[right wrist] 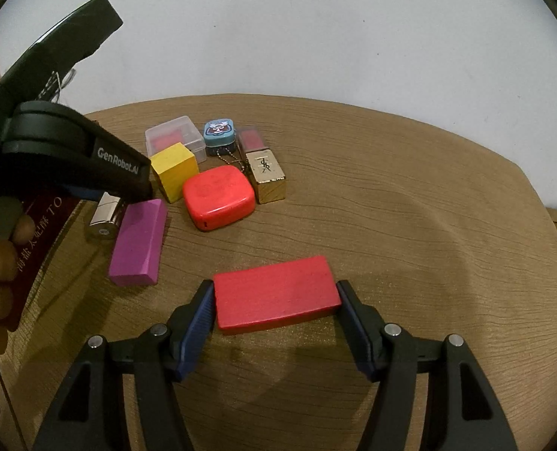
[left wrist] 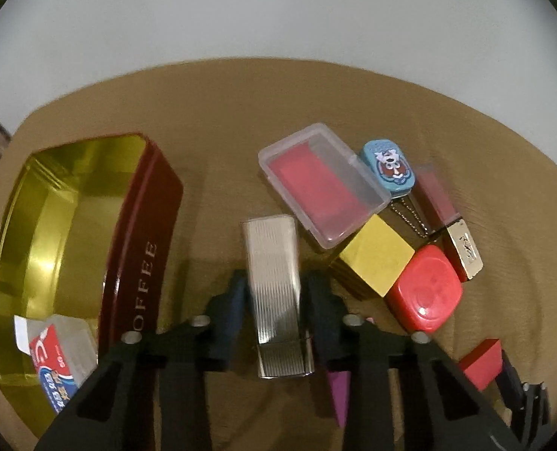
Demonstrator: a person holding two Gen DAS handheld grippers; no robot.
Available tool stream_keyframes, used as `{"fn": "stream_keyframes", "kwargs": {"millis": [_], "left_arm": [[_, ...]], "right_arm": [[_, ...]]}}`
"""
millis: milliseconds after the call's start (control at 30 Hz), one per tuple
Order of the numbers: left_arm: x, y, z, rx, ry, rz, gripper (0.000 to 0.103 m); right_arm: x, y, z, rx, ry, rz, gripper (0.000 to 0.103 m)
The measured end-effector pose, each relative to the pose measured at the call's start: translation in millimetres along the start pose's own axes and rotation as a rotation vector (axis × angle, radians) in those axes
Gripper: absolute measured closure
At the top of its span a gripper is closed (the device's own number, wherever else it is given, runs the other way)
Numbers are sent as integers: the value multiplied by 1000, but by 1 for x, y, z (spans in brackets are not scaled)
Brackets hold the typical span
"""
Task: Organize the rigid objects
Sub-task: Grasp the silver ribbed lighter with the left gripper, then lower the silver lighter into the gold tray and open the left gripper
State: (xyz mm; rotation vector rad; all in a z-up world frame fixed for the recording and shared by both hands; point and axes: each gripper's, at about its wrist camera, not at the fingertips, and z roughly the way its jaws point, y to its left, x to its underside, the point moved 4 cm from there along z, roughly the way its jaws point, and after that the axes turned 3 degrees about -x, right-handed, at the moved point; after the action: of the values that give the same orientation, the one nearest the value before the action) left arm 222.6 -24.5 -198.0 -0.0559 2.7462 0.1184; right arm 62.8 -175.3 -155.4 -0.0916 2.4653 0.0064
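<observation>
I had my left gripper (left wrist: pixel 274 293) straddling the silver lighter (left wrist: pixel 274 285), one pad on each long side; the left pad looked to be touching its ribbed side, a thin gap showed at the right, so I could not tell whether the hold was firm. I took it across its narrow width because the polished metal would likely slip if pinched endways. The red coffee tin (left wrist: pixel 143 240) stood open just to the left, near the table's left edge, with a small plastic packet (left wrist: pixel 58 353) already lying in its gold bottom, so I judged the tin to be where things were going. My right gripper (right wrist: pixel 276 300) was spread wide around the red block (right wrist: pixel 276 295), which lay flat toward the table's near edge, apart from the rest; both pads sat at its short ends, seemingly in contact, though I could not say it was truly clamped. The remaining pieces were bunched toward the far edge: the clear plastic box (left wrist: pixel 323 184), the blue charm (left wrist: pixel 387 167) on its chain, the lipstick (left wrist: pixel 451 225), the yellow cube (left wrist: pixel 376 259) and the red case (left wrist: pixel 424 289), touching or nearly so. The purple block (right wrist: pixel 139 238) lay just beside the lighter, which left the left gripper little room on that side.
</observation>
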Motion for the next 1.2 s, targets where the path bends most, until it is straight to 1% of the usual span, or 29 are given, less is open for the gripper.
{"fn": "stream_keyframes", "kwargs": {"millis": [133,200,333,467,600,800,967,1100,1200], "left_arm": [[8,-4,-14,-11,-16,13,77],[14,-4,-25,-3,-38,27,77],[15,-12,-43,5,-77,49,77],[23,-9,-65,17,-102,57,77],[26,5,-87,6,-127,71,77],[19,34,-112,-16,-151,75,77],[21,63,-123,-58,-171,61,77],[13,102,-118,-92,-159,34,77],[13,129,-105,-119,-150,16,77]], "right_arm": [[0,2,0,4,1,-3,37],[0,2,1,4,1,-3,37],[0,3,2,5,2,-3,37],[0,4,2,6,2,-4,37],[0,4,2,7,2,-5,37],[-1,3,2,8,2,-4,37],[-1,3,2,9,2,-5,37],[-1,3,2,10,2,-5,37],[-2,2,3,10,3,-6,37]]}}
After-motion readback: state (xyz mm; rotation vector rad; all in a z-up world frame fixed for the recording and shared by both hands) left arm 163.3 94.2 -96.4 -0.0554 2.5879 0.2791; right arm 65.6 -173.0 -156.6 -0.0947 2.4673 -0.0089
